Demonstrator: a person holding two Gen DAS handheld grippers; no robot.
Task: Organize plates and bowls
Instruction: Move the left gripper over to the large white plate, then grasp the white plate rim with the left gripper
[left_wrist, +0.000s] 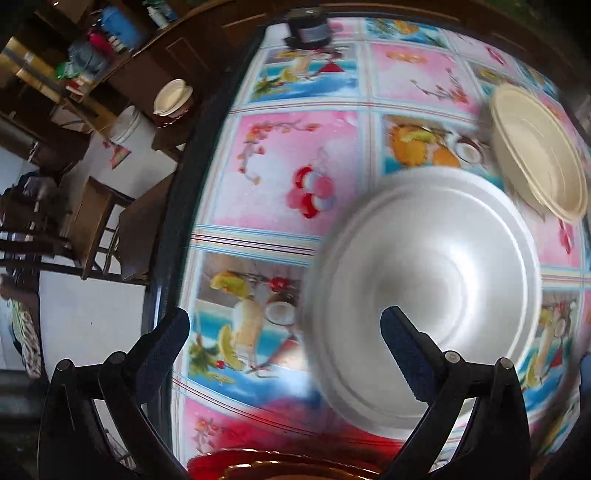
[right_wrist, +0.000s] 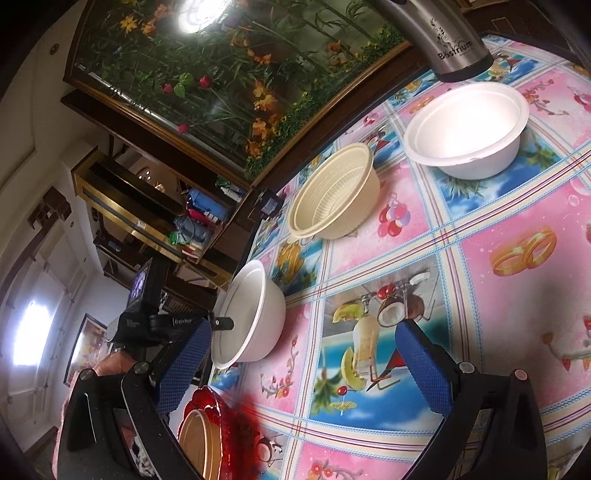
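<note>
Bowl of white foam sits upright, smooth, empty.

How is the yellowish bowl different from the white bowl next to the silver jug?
The cream bowl is pale yellow with ridged, ribbed walls; the white bowl near the steel jug is plain white with smooth walls. The cream bowl looks like two nested together, since its rim shows doubled; the white bowl looks single. The white one sits closer to the jug. Both stand upright, look empty, and rest on the patterned tablecloth.
</note>
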